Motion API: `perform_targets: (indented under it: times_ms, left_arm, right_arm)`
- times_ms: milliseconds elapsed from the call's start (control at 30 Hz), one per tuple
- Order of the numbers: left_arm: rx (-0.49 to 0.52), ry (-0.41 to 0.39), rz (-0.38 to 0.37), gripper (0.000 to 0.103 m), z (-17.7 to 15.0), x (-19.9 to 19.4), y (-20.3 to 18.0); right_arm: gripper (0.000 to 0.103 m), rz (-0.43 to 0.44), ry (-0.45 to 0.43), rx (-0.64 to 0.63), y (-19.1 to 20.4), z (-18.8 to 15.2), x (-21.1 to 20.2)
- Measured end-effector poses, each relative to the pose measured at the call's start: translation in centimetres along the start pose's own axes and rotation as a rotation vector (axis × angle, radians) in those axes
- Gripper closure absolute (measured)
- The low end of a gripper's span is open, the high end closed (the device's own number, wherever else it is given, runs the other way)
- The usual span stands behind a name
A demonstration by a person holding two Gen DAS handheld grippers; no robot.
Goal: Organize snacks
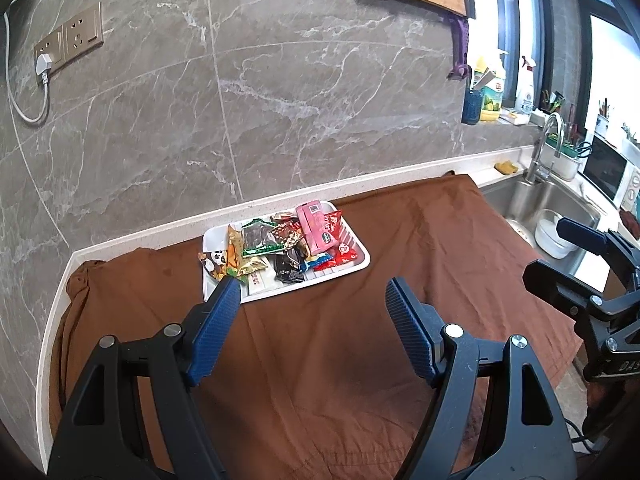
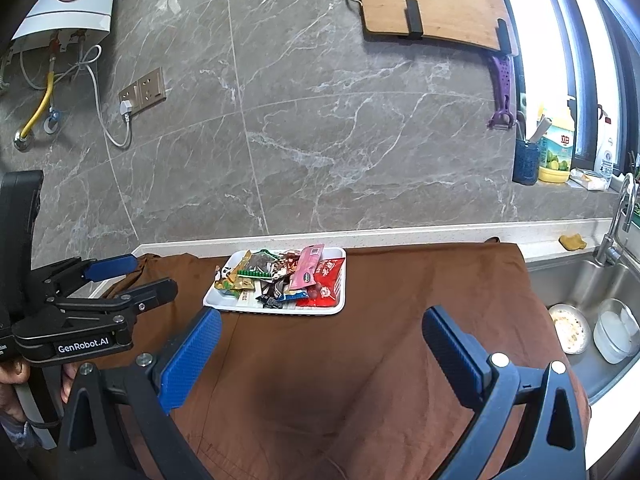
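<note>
A white tray [image 1: 352,270] sits on the brown cloth [image 1: 400,240] near the wall, also in the right wrist view [image 2: 340,308]. It holds several snack packets, among them a pink box [image 1: 316,226], a red packet [image 1: 344,254], a green-edged dark packet [image 1: 258,240] and a panda packet [image 1: 212,262]. The pink box [image 2: 306,266] and red packet [image 2: 328,284] show in the right wrist view too. My left gripper [image 1: 314,292] is open and empty, just in front of the tray. My right gripper [image 2: 322,322] is open and empty, also short of the tray.
A steel sink [image 2: 592,292] with a faucet [image 2: 618,220] and bowls lies to the right of the cloth. Bottles [image 2: 556,152] and a blue cup [image 2: 526,162] stand on the window ledge. A cutting board [image 2: 432,4] hangs on the marble wall. Wall sockets [image 1: 68,42] are at left.
</note>
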State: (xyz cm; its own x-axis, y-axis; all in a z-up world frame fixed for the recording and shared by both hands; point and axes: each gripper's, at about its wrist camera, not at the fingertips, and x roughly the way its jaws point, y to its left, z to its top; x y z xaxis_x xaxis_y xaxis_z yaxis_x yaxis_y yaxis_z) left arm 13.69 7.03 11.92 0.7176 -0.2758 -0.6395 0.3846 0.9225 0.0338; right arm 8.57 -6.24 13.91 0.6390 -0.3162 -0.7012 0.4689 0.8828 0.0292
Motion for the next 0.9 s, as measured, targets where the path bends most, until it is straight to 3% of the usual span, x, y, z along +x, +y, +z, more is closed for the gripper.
perform_targets:
  times_ms: [900]
  left_arm:
    - [0.006, 0.008, 0.001, 0.029, -0.2, 1.2, -0.1]
  right_arm:
    - [0.001, -0.006, 0.017, 0.019, -0.2, -0.4, 0.8]
